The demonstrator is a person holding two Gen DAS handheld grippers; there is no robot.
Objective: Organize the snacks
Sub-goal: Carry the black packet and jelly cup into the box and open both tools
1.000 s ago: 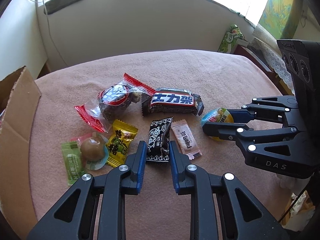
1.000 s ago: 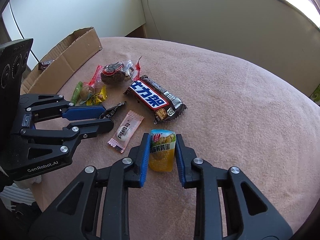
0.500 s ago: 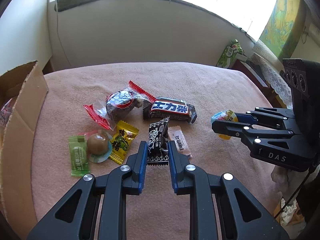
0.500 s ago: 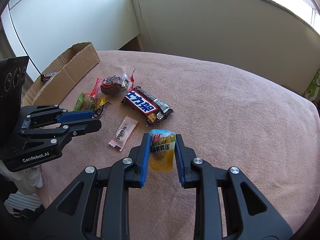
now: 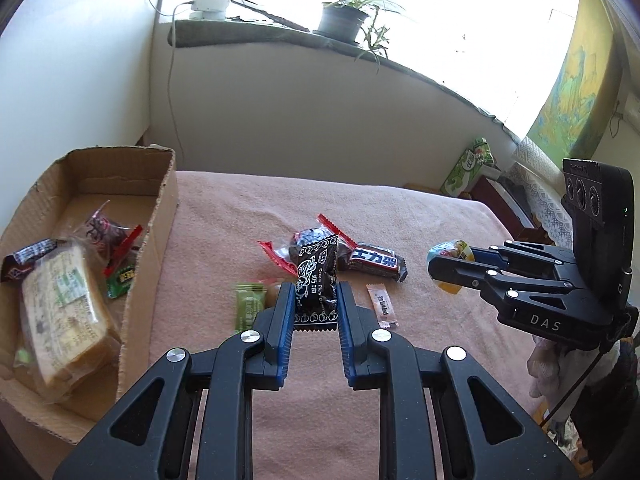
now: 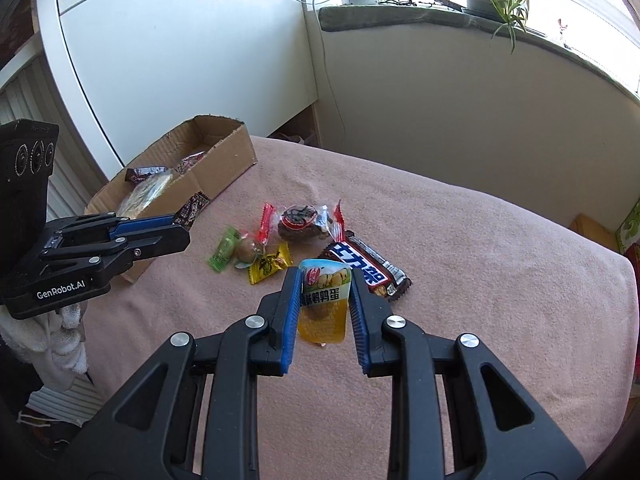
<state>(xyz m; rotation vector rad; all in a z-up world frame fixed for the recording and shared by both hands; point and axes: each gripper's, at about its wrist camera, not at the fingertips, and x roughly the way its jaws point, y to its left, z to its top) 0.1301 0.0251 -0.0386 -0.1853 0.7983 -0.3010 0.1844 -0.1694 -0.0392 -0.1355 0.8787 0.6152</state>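
Note:
My left gripper is shut on a black candy packet and holds it above the pink tablecloth; it also shows in the right wrist view. My right gripper is shut on a yellow quail-egg pouch, lifted off the table; it shows at the right of the left wrist view. A cardboard box with several snacks inside stands at the left. On the cloth lie a Snickers bar, a red-ended wrapped snack, a yellow candy, a green candy and a pink sachet.
The table is covered by a pink cloth and stands against a wall under a windowsill with a potted plant. A green packet and furniture stand beyond the table's right edge. The box sits at the table's left edge.
Both grippers have risen from the table with their snacks. The left gripper has lifted the black packet and swung toward the box, which now shows its inside.

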